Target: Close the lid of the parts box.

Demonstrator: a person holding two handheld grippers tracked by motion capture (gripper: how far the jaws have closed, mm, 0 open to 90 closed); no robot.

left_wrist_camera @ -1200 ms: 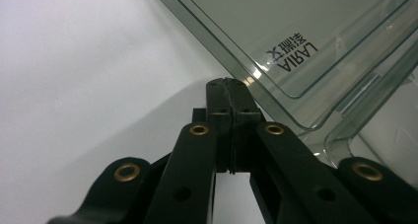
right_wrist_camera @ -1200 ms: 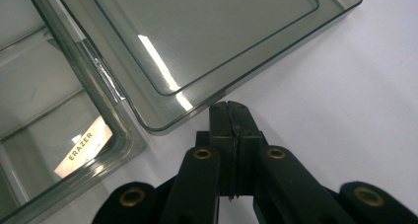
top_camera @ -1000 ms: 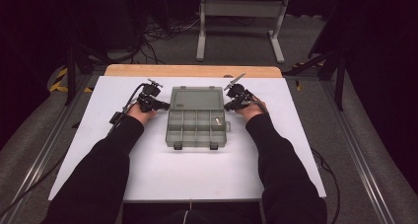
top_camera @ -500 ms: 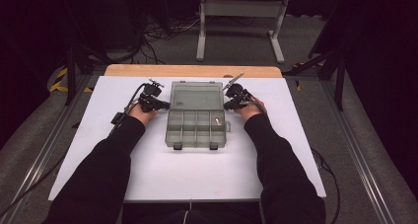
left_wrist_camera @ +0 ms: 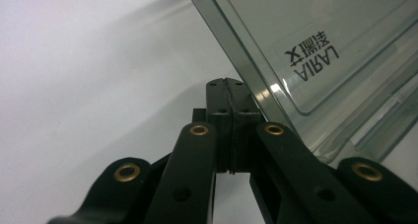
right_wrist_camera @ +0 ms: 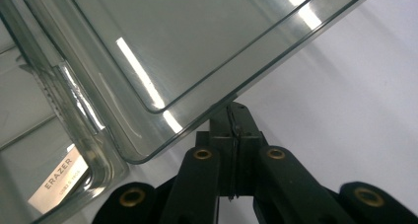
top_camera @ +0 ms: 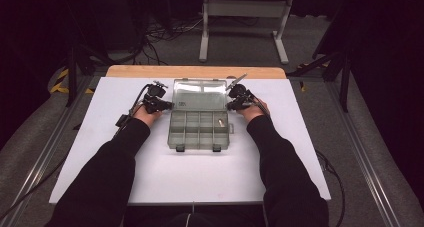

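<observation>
Both grippers, left and right, jaws pressed together and holding nothing, flank the organizer box mid-table, tips under its opened lid (apparently mid-swing). Next likely calls for tipping it closed evenly.

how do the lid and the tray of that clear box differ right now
The lid is one smooth undivided panel on the far side; the tray nearer the person is split into compartments. The lid is bare apart from printed lettering; the tray holds a small item. Both are clear grey plastic, joined and opened out on the white table.
</observation>
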